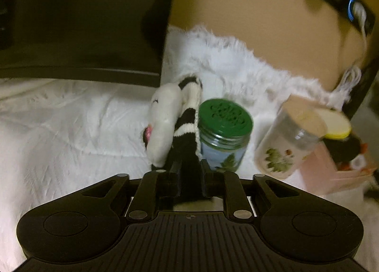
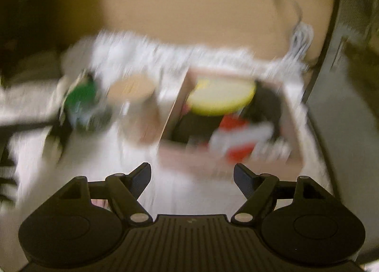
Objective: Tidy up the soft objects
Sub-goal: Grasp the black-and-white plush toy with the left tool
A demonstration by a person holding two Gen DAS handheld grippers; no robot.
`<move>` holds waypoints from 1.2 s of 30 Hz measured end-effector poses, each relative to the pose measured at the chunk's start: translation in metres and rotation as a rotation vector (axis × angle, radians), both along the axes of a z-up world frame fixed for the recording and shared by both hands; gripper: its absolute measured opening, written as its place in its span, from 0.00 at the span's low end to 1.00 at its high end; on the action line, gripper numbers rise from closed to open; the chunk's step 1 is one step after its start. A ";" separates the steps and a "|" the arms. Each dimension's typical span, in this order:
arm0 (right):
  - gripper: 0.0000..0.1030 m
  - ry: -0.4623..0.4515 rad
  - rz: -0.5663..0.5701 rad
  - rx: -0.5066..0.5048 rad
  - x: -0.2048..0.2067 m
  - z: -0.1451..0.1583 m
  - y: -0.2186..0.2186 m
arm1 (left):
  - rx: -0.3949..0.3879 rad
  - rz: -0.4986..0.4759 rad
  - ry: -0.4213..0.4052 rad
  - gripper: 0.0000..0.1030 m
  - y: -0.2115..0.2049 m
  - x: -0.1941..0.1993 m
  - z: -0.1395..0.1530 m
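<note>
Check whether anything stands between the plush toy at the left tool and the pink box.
Yes. From the plush toy, two jars stand in line toward the pink box: the green-lidded jar right beside it, then the tan-lidded jar.

Black-and-white striped plush toy (image 1: 187,115); green-lidded jar (image 1: 223,134); pink box (image 2: 293,115).

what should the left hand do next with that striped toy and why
Probably carry the striped toy rightward over the jars to the pink box and drop it there: it sits between the left tongs, and other soft things already lie in that box.
</note>
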State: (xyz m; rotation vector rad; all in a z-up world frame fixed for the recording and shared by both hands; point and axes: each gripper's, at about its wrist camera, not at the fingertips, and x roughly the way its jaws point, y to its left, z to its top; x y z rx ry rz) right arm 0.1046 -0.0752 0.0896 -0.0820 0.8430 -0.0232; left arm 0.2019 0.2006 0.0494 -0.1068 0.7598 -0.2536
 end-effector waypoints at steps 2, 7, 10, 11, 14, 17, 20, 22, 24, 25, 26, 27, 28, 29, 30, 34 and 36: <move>0.75 0.039 0.023 -0.028 -0.012 -0.017 0.010 | 0.009 -0.001 0.010 0.29 -0.002 0.006 -0.006; 0.75 0.091 0.069 -0.091 -0.031 -0.043 0.031 | 0.078 0.001 -0.001 0.34 -0.003 0.021 -0.018; 0.75 0.101 0.087 -0.116 -0.034 -0.051 0.041 | 0.026 -0.043 0.015 0.25 0.011 0.021 -0.020; 0.75 0.098 0.092 -0.118 -0.035 -0.052 0.043 | 0.012 -0.040 0.012 0.24 0.018 0.017 -0.016; 0.75 0.079 0.096 -0.121 -0.038 -0.050 0.044 | 0.009 -0.040 -0.014 0.22 0.038 -0.004 -0.006; 0.75 0.076 0.093 -0.098 -0.037 -0.052 0.042 | 0.015 -0.062 0.009 0.22 0.054 -0.023 -0.005; 0.75 0.102 0.093 -0.072 -0.033 -0.060 0.040 | -0.032 -0.061 0.020 0.24 0.065 -0.029 -0.007; 0.75 0.129 0.101 -0.058 -0.030 -0.068 0.041 | -0.031 -0.064 0.025 0.25 0.061 -0.024 -0.009; 0.78 0.164 0.107 -0.042 -0.027 -0.077 0.042 | 0.001 -0.089 0.025 0.27 0.046 -0.020 -0.011; 0.81 0.148 0.099 -0.026 -0.028 -0.077 0.040 | 0.025 -0.105 0.021 0.28 0.035 -0.019 -0.013; 0.84 0.153 0.092 -0.015 -0.027 -0.079 0.039 | 0.049 -0.116 0.014 0.31 0.025 -0.019 -0.016; 0.86 0.155 0.088 -0.001 -0.027 -0.081 0.038 | 0.080 -0.125 0.010 0.34 0.013 -0.017 -0.020; 0.88 0.153 0.078 0.014 -0.028 -0.082 0.036 | 0.105 -0.126 0.005 0.36 0.003 -0.015 -0.024; 0.92 0.153 0.068 0.020 -0.027 -0.083 0.034 | 0.131 -0.119 -0.006 0.39 -0.005 -0.015 -0.027; 0.98 0.153 0.058 0.023 -0.027 -0.085 0.032 | 0.158 -0.106 -0.023 0.41 -0.011 -0.015 -0.030; 1.00 0.146 0.060 0.028 -0.030 -0.088 0.028 | 0.182 -0.063 -0.072 0.41 -0.013 -0.014 -0.037; 1.00 0.137 0.063 0.028 -0.032 -0.089 0.028 | 0.160 -0.063 -0.085 0.41 -0.008 -0.016 -0.039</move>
